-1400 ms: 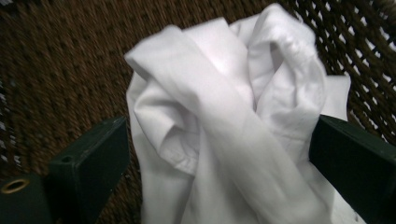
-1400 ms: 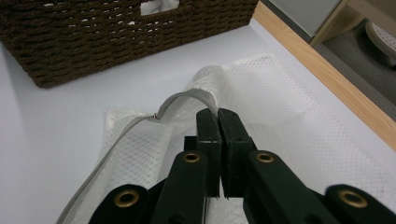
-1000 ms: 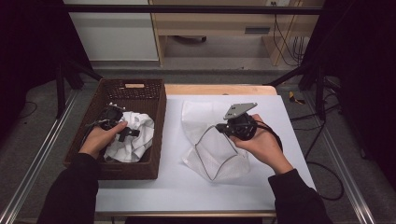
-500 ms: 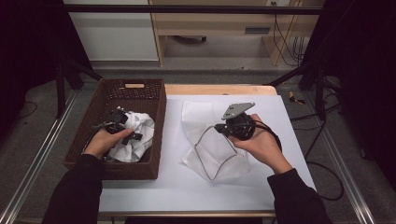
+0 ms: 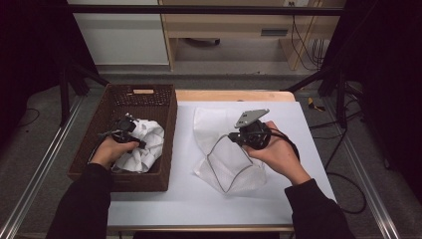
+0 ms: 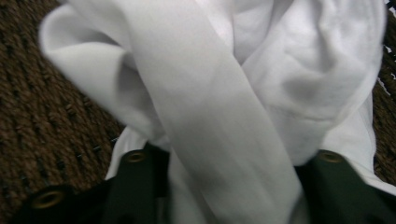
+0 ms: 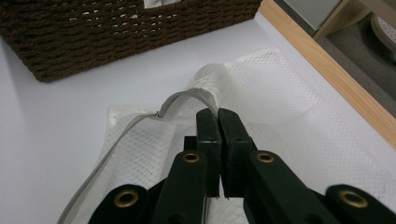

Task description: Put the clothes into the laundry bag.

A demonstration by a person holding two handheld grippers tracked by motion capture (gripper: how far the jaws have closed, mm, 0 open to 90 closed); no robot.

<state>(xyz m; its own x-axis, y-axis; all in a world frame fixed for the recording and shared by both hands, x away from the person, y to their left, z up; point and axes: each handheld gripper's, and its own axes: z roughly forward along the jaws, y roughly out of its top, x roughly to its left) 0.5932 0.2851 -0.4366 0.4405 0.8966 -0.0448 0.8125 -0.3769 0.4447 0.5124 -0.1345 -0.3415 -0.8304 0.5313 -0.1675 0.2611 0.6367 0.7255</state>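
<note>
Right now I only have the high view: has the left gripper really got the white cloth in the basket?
Observer: In the left gripper view the left gripper's jaws have just been closing, and the white cloth fills the gap between them.
Operator: And the right gripper?
Observer: Its own view shows it shut on the grey zip edge of the mesh bag, at the open mouth.

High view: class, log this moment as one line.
left gripper: closing on cloth in basket | right gripper: shut on mesh bag rim
</note>
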